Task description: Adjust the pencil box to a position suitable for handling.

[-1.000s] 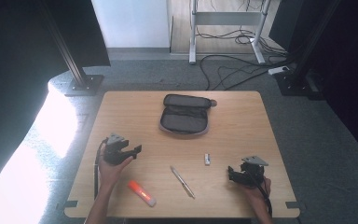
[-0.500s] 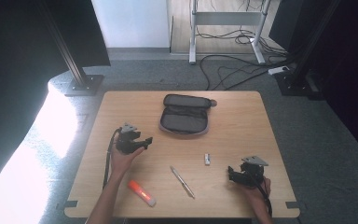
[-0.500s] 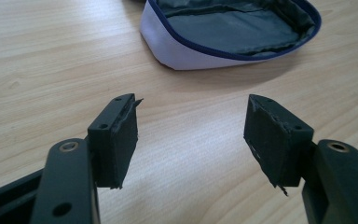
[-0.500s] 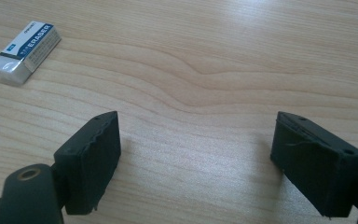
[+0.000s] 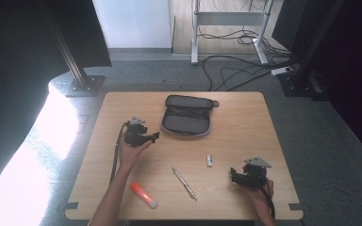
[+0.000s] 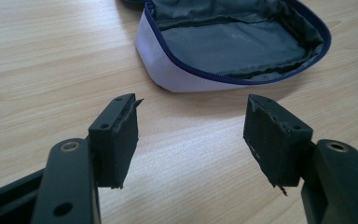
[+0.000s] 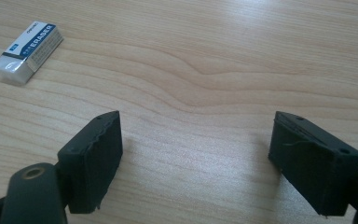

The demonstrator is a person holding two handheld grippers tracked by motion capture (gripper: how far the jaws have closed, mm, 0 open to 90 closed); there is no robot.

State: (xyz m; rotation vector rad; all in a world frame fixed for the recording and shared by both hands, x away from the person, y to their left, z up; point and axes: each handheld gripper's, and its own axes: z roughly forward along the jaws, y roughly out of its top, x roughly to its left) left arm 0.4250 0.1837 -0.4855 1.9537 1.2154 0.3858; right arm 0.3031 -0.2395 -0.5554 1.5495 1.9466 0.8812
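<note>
Facing the soft grey fabric pouch, which is lying unzipped at the far middle of the wooden table, the left gripper is holding its padded black jaws wide apart, empty. The right gripper is hovering released too, at the near right, with a white rectangular eraser lying near it.

Left gripper: held above the table's left half, jaws spread wide with nothing between them, forearm entering from the bottom edge. Right gripper: low at the near right, jaws likewise wide apart, gripping nothing.
</note>
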